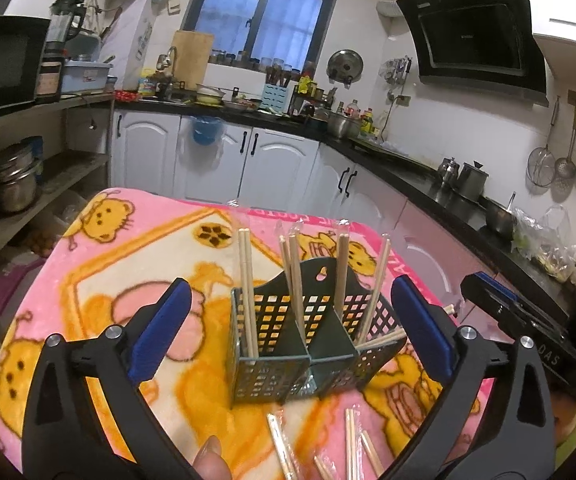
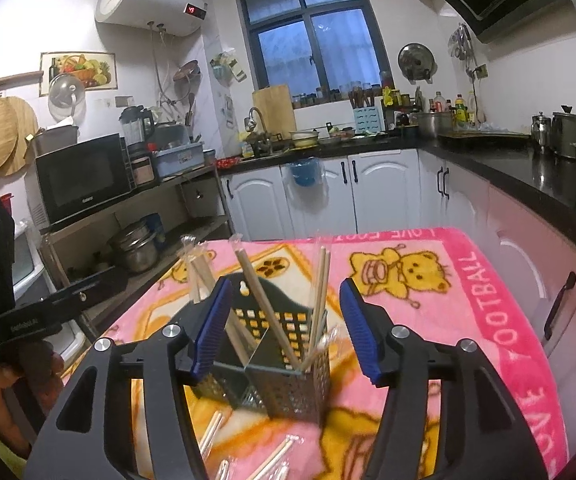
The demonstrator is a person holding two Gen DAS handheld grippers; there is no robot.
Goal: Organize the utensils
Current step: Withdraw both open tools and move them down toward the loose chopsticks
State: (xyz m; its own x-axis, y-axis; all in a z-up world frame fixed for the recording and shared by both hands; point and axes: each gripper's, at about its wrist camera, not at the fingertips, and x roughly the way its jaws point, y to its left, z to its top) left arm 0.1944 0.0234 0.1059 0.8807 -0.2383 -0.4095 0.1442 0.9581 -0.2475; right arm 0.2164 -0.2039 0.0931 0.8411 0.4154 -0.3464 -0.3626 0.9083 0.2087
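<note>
Chopsticks [image 1: 248, 292] in clear sleeves stand about five pairs deep in one dark slotted holder [image 1: 307, 344] mid-tabletop on a pink blanket [image 1: 100, 280]; more lie loose at the near edge. Left tongs [image 1: 291, 332] gape wide, right tongs [image 2: 284, 332] half-wide, both empty. Only the right view shows the water heater [image 2: 148, 4].

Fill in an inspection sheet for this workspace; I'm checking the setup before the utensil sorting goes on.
Surface: pink cartoon-bear blanket covering the table.
Job's things: dark perforated utensil holder with compartments, upright; wrapped chopstick pairs standing in it; more wrapped chopsticks lying loose on the blanket in front of it.
Clutter: nothing seen on the blanket besides these.
Grippers: left gripper open wide, either side of the holder, nothing gripped; right gripper open, empty, holder ahead.
Cables: nothing seen at the table.
Surroundings: crowded kitchen, microwave on shelving, window, range hood.
</note>
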